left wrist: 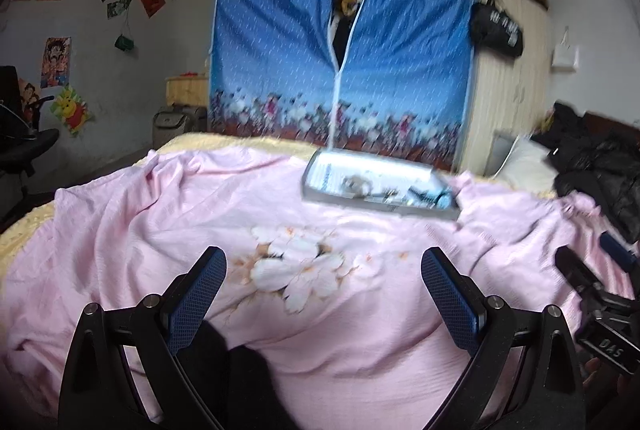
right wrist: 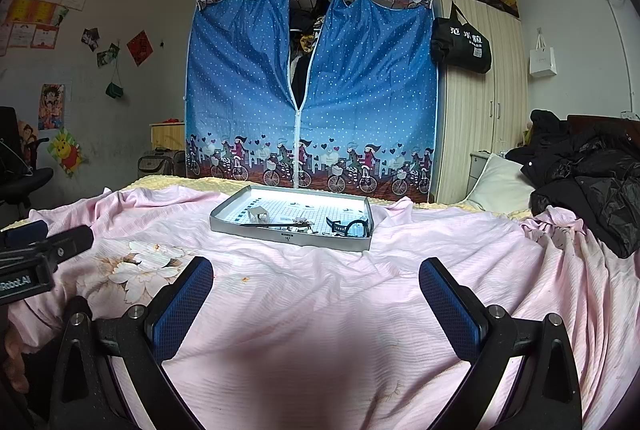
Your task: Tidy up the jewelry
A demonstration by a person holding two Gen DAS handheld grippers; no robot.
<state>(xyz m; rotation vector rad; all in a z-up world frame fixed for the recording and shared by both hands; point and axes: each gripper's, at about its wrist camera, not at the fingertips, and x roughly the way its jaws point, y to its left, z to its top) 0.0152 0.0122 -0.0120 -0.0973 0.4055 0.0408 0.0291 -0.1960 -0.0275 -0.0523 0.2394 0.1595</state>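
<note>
- Both claws hang released and empty over a bed draped in a wrinkled pink floral sheet (right wrist: 320, 294): the left claw (left wrist: 324, 270) and the right claw (right wrist: 316, 282) each show blue-padded fingers spread wide, gripping nothing.
- The jewelry sits far from both, in a shallow grey metal tray with a grid-printed floor (right wrist: 224, 218) resting on the sheet, toward the far edge of the bed.
- Risk: the tray lies on soft, rumpled cloth; a claw pressing its rim could tip it and spill small pieces into the folds.
- Risk: the pieces look thin and tangled; a pinch may lift several at once or slip off.
- Hard to read: the left view is motion-blurred, so the tray's contents smear there. In the right view, a dark-framed piece (right wrist: 347, 226) and a small pale cluster (right wrist: 301, 221) show, but their kind cannot be told.
- The near rim hides whatever lies against it.
</note>
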